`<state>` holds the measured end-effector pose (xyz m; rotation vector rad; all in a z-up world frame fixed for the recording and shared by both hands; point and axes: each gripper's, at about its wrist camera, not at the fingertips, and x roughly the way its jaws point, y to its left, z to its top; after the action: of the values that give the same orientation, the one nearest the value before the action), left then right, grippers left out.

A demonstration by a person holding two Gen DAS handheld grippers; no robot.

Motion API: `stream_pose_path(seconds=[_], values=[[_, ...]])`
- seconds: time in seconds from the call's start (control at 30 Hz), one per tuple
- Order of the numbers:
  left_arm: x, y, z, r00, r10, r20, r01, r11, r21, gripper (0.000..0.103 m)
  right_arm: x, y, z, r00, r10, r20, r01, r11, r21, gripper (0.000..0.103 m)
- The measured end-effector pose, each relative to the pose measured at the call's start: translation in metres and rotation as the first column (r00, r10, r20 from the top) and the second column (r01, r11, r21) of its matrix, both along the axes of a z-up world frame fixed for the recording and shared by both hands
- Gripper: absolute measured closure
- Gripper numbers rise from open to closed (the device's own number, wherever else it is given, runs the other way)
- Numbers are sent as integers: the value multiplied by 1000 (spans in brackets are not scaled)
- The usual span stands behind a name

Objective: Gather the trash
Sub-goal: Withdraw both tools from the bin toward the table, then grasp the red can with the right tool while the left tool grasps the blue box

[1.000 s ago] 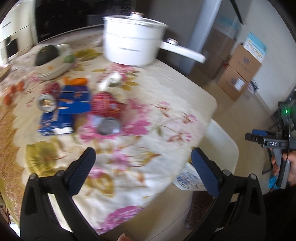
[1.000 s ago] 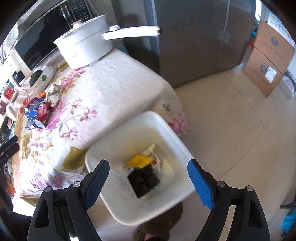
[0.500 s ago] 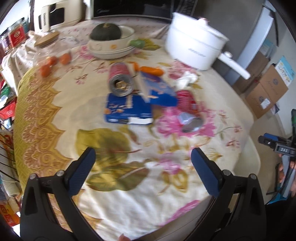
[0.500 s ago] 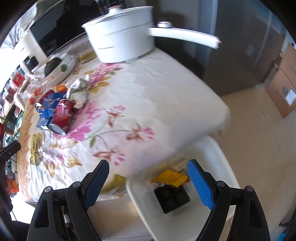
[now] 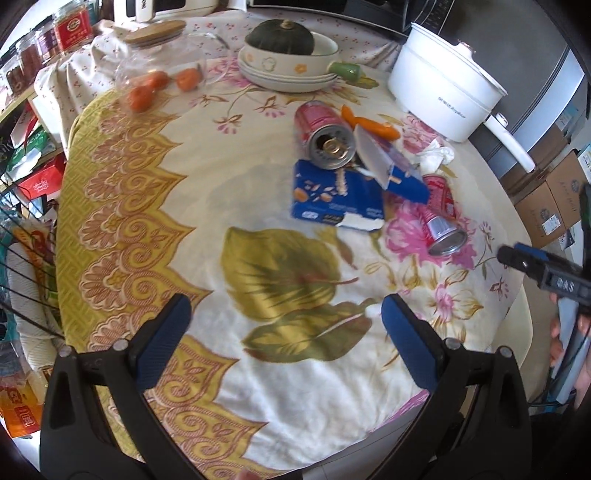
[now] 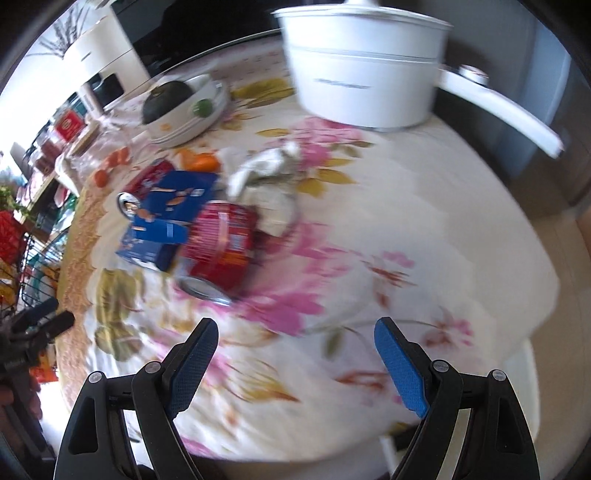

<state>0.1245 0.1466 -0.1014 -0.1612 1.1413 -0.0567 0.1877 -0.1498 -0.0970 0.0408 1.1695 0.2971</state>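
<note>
We hold both the left hand-held gripper [image 5: 282,317] and the right hand-held gripper [image 6: 295,341] wide and empty. The red can [image 6: 221,243] lies just beside the blue box [image 6: 166,218], so we judge it the easiest pick.

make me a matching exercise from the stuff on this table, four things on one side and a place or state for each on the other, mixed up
Things:
1. dark green squash
2. blue carton
3. white pot
4. crumpled tissue

Places or states:
A. lid on, long handle sticking out past the table edge
B. sitting in a cream bowl
C. torn open, lying flat in the pile with the cans
D. bunched up on the cloth in front of the pot

Pairs: 1-B, 2-C, 3-A, 4-D
</note>
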Motion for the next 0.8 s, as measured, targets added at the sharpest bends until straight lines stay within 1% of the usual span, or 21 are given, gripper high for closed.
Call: stream_pose_path(seconds=[0.1,0.2,0.3,0.43,0.47,0.5,0.53,0.7,0.8], values=[[-4,10,-1,1000,16,-6,-16,1000,-11,1,10,26,-9,1000,18,-15,-18,1000,20,15],[-6,18,1,1000,31,-3,-31,999,-24,1,20,44,-19,1000,11,-29,-10,999,41,15],[-8,22,4,999,40,2,-40,998,-39,1,27,56,-29,999,-4,-43,6,998,56,15],[-8,23,5,999,43,5,-43,998,-48,1,35,66,-39,999,-26,-48,28,999,44,16],[-8,24,5,999,42,5,-42,998,-48,1,36,66,-40,998,-35,-48,37,998,43,21],[-8,23,6,999,42,5,-42,998,-48,1,37,65,-42,998,-35,-53,38,998,50,35],[-7,23,5,999,42,5,-42,998,-48,1,38,64,-42,998,-33,-61,36,998,59,41],[-1,10,5,1000,28,-1,-28,999,-42,1,31,52,-35,998,-11,-56,12,1000,12,41],[5,-5,3,1000,7,-10,-8,999,-36,1,23,35,-27,998,-12,-67,12,1000,3,41]])
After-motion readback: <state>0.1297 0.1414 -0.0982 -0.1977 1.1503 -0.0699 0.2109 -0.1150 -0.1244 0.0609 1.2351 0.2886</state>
